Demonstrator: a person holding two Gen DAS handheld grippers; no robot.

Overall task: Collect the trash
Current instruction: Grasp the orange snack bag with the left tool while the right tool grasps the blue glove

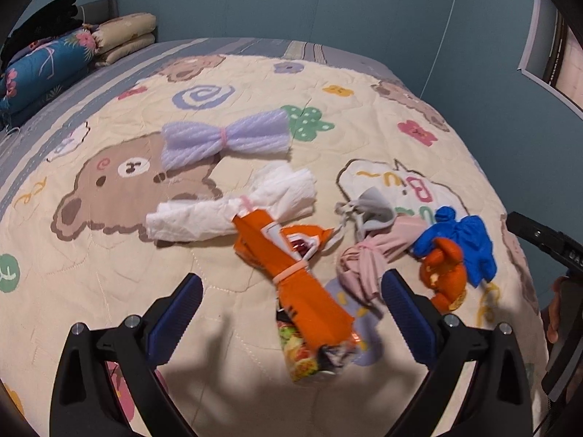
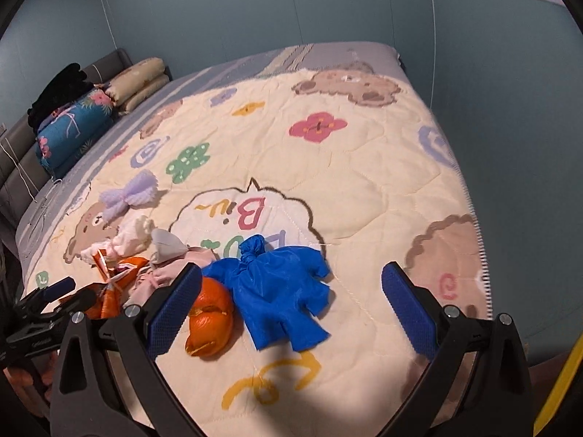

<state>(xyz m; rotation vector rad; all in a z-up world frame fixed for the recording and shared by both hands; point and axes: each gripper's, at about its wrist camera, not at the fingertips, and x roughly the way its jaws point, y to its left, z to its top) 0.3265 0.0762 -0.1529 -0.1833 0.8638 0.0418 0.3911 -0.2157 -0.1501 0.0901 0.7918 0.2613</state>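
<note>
The orange wrapper (image 1: 291,276) is seen lying on the bed (image 1: 109,291), right between the wide-open, empty jaws of the left gripper (image 1: 291,313) — its long side points away. The right gripper (image 2: 291,309), also wide open and empty, is held over the blue bag (image 2: 280,291).

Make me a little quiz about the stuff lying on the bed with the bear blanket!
1. True or false: the left gripper is squeezing the orange snack wrapper.
2. Which lies right beside the blue knotted bag? A) orange peel B) purple bow C) rolled floral blanket
3. Fill in: the white tissue bundle is tied with a ____ band.

Key:
1. False; its jaws are wide open above it.
2. A
3. pink
</note>
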